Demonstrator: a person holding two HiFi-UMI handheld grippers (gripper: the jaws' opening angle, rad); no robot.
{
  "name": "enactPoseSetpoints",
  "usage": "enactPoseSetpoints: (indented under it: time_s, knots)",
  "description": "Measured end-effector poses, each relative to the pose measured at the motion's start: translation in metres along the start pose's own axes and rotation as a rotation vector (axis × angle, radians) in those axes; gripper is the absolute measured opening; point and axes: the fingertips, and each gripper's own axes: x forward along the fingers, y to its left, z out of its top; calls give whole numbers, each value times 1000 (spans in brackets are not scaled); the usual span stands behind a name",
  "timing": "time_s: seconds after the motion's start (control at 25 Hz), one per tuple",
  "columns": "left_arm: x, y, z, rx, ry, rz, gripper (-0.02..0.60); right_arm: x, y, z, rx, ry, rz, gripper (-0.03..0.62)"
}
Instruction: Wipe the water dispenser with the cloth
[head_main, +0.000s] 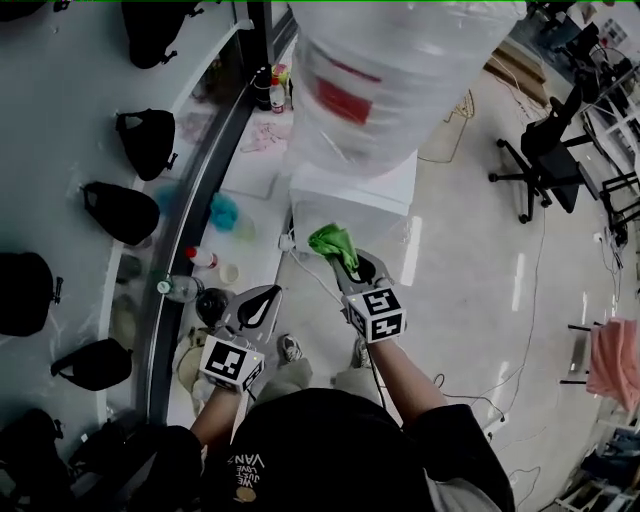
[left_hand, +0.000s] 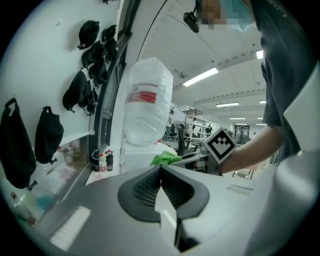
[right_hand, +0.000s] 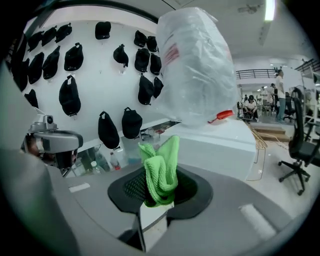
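Observation:
The white water dispenser (head_main: 352, 196) stands ahead of me with a big plastic-wrapped bottle (head_main: 385, 80) on top; the same dispenser (right_hand: 227, 140) fills the right gripper view. A bright green cloth (head_main: 335, 245) is pinched in my right gripper (head_main: 350, 268), held just short of the dispenser's front top edge. In the right gripper view the cloth (right_hand: 160, 170) sticks up from the closed jaws of that gripper (right_hand: 159, 192). My left gripper (head_main: 258, 304) hangs lower left, jaws together and empty. In the left gripper view that gripper (left_hand: 161, 175) shows shut.
A glass-fronted shelf (head_main: 185, 220) with bottles (head_main: 276, 88) and small items runs along the left. Black caps (head_main: 120, 210) hang on the white wall. Office chairs (head_main: 545, 160) stand far right, and cables (head_main: 500, 390) lie on the floor.

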Motion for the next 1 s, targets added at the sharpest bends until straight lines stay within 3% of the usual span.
enactPoseSetpoints:
  time_s: [0.28,0.56,0.8,1.0]
  knots:
    - [-16,31,-16,-19,19,17,2,72,17,25,-68,3,20,94]
    - [-38,53,-38,-50,58,74,2,131,17,22,-118,75,4,94]
    - [-34,49,-40,-56,62,83,2,126,-17,21,-70,70,-69,93]
    - [-17,28,-39,-50,61,44,2,92,-56,10,-39,73,-131,94]
